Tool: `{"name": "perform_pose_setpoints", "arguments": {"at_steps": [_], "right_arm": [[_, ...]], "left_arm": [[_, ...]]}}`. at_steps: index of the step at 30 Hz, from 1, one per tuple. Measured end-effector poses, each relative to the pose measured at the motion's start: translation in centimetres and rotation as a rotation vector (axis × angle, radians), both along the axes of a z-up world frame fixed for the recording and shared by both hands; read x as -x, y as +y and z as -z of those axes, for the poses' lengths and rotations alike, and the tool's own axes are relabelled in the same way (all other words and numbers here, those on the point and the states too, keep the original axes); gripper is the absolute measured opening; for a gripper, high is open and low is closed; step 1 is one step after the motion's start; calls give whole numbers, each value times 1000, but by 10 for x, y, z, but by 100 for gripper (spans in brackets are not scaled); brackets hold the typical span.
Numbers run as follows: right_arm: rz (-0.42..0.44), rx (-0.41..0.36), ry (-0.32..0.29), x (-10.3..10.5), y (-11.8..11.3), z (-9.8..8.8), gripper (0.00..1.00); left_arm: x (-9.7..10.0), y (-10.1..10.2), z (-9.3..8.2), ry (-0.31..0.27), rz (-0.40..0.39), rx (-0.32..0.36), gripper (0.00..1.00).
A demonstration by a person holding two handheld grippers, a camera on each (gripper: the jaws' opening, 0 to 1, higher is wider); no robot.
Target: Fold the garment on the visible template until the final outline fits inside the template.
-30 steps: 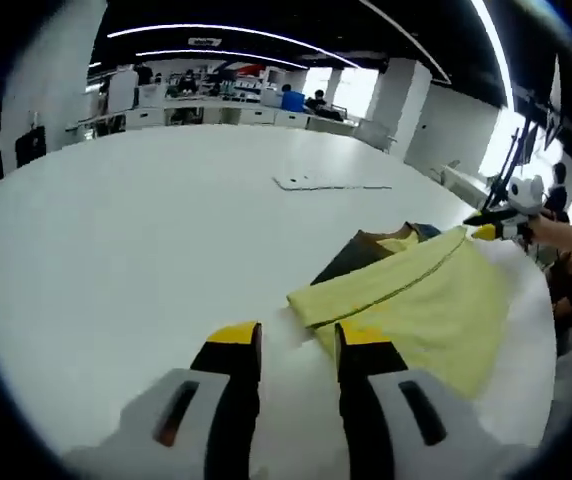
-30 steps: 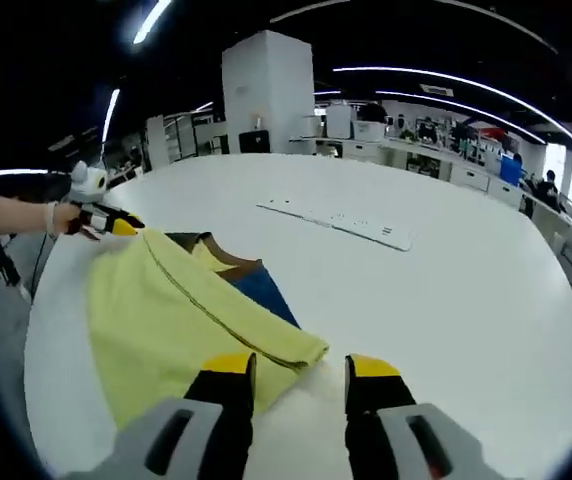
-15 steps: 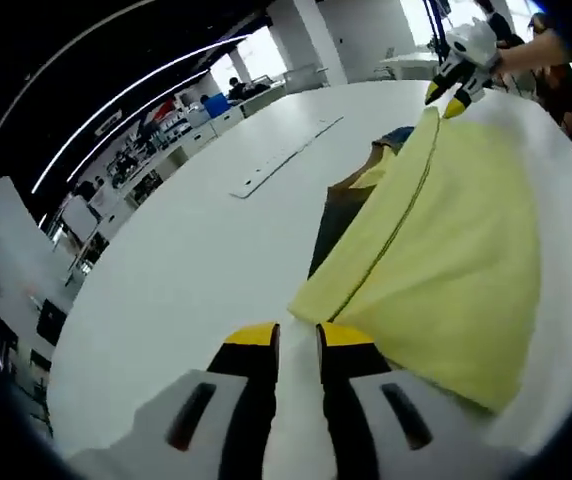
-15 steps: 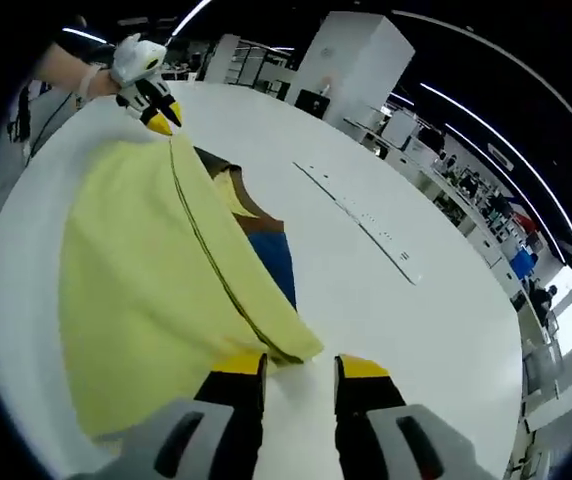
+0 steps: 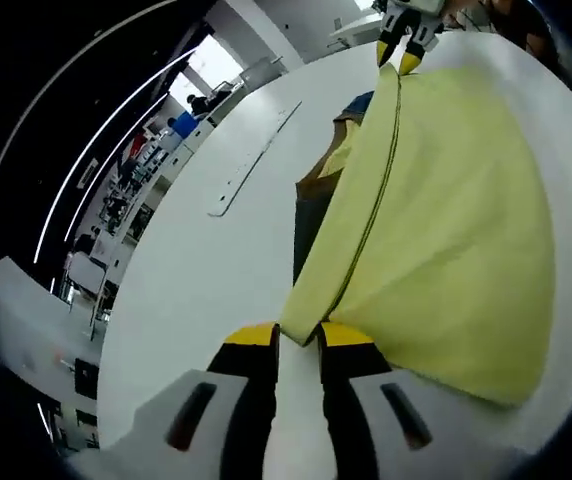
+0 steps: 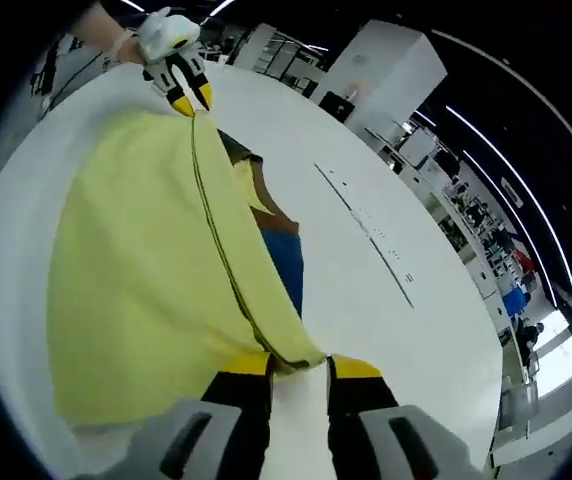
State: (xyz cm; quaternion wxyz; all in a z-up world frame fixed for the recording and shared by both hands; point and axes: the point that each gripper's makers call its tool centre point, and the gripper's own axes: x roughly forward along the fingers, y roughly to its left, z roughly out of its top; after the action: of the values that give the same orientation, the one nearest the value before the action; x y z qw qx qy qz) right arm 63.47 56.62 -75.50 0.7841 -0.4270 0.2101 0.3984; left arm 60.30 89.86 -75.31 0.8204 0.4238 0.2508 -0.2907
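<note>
A corner of the yellow garment (image 5: 446, 220) is pinched shut in each of the left gripper (image 5: 296, 338) and right gripper (image 6: 298, 366); the fold is judged begun, unfinished

The left gripper view is taken low and close over the white table (image 5: 196, 280), aimed along the yellow garment (image 5: 446, 230) toward 1 o'clock. The right gripper view is set at the opposite corner, aimed toward 11 o'clock. The garment's dark-seamed edge is shared by both views — each gripper is seen far off in the other's.
</note>
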Motion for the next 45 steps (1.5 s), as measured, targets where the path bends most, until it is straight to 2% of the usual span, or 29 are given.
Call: {"name": "perform_pose_setpoints", "arguments": {"at_steps": [3, 5, 8, 9, 12, 15, 17, 18, 20, 23, 24, 27, 35, 42, 45], "right_arm": [[-48, 44, -39, 0, 2, -2, 15], [-63, 51, -43, 2, 2, -3, 14], [-89, 91, -71, 0, 1, -2, 5], [-101, 96, -72, 1, 1, -2, 0], [-90, 72, -70, -2, 4, -6, 0], [-47, 24, -76, -10, 5, -14, 0], [10, -31, -54, -19, 5, -17, 0], [31, -53, -44, -22, 6, -18, 0], [76, -97, -35, -32, 8, -19, 0], [122, -118, -4, -43, 10, -12, 0], [136, -122, 4, -46, 9, -9, 0], [191, -147, 74, -48, 7, 5, 0], [196, -147, 82, -48, 8, 8, 0], [209, -160, 94, -46, 6, 7, 1], [238, -207, 119, -45, 5, 5, 12]], "left_arm": [[-2, -1, -4, -20, 11, -4, 7], [-2, -1, -6, -26, 24, -15, 7], [0, -3, -7, -28, 46, -28, 2], [0, -3, -6, -23, 44, -23, 0], [-2, -3, -9, -21, 33, 1, 0], [-9, -1, -16, -6, -49, 111, 0], [-15, 1, -19, 0, -98, 168, 0], [-19, 2, -20, 16, -145, 220, 0], [-27, 5, -15, 41, -206, 268, 0], [-34, 7, -5, 81, -270, 313, 0], [-35, 7, -3, 104, -313, 354, 0], [-36, 8, 2, 143, -369, 415, 0], [-39, 8, 5, 152, -367, 403, 0], [-38, 6, 5, 155, -376, 426, 1], [-37, 9, 3, 151, -385, 430, 11]]}}
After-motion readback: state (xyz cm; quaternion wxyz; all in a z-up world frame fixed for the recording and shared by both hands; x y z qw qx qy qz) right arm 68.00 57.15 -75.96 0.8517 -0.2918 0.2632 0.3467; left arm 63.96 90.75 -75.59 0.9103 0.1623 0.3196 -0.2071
